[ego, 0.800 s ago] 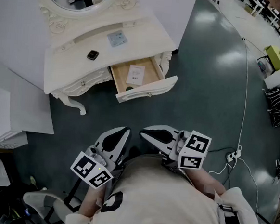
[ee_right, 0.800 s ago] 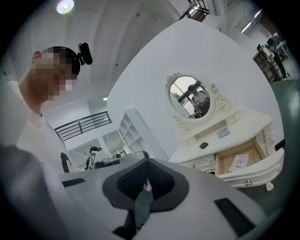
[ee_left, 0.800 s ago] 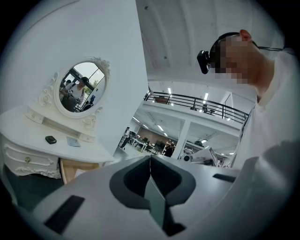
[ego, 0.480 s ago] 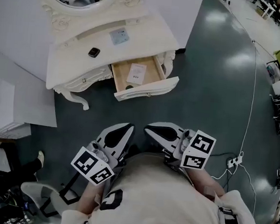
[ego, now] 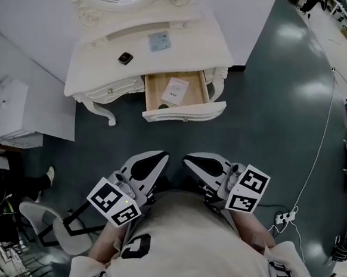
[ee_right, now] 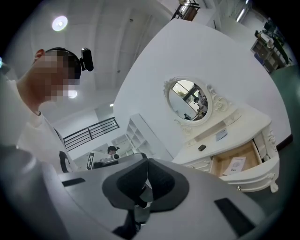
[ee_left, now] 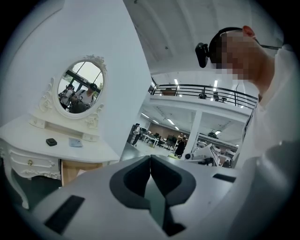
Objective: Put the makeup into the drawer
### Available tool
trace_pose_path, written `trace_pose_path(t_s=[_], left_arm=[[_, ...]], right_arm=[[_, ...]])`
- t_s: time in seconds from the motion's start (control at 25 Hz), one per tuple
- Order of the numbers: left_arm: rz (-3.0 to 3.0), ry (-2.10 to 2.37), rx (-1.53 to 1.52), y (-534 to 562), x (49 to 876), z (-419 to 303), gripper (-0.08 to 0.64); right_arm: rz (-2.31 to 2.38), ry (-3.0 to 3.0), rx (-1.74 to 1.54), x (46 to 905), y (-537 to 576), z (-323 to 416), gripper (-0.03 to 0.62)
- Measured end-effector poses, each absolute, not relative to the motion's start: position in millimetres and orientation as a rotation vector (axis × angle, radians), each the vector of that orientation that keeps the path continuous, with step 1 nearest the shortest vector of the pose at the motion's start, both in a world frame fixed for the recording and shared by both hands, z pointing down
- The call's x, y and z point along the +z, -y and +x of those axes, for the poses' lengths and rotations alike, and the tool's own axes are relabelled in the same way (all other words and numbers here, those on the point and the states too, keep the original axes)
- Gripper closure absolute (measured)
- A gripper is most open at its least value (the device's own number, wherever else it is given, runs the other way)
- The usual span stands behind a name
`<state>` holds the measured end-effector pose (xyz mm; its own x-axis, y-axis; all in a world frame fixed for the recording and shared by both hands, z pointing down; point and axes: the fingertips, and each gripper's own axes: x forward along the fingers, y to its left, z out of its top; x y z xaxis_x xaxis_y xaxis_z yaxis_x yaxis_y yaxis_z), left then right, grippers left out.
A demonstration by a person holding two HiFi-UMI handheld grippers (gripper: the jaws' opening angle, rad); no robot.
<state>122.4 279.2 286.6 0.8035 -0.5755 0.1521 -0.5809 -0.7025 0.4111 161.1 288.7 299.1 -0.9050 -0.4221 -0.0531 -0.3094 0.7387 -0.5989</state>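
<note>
A small black makeup case [ego: 125, 58] lies on the white dressing table [ego: 95, 75], left of a pale blue card [ego: 159, 42]. Below them the wooden drawer [ego: 191, 97] stands pulled out, with a white leaflet [ego: 175, 90] and a small dark thing [ego: 162, 107] inside. My left gripper [ego: 160, 158] and right gripper [ego: 189, 160] are held side by side at the person's chest, well short of the table, both shut and empty. The left gripper view shows the case [ee_left: 51, 141] far off; the right gripper view shows it [ee_right: 202, 147] above the open drawer [ee_right: 225, 169].
Dark green floor lies between me and the table. A white cabinet [ego: 14, 116] stands at the left, a chair [ego: 53, 227] at the lower left. A cable with a power strip [ego: 284, 218] runs along the floor on the right.
The head view has shifted, so the dressing table now sits further right and higher in the picture. Both grippers remain shut at the chest.
</note>
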Motion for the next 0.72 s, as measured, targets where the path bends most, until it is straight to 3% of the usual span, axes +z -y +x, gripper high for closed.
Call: trace_pose_path(t_s=[0.4, 0.72], left_arm=[[2.522, 0.968, 0.017, -244.4, 289.8, 110.5, 0.503], [2.488, 1.029, -0.072, -178.5, 295.6, 48.9, 0.503]], right_arm=[[-0.484, -2.775, -0.962, 306.9, -261.9, 153.6, 0.563], [-0.56, -2.817, -1.028, 319.8, -209.0, 119.3, 0.563]])
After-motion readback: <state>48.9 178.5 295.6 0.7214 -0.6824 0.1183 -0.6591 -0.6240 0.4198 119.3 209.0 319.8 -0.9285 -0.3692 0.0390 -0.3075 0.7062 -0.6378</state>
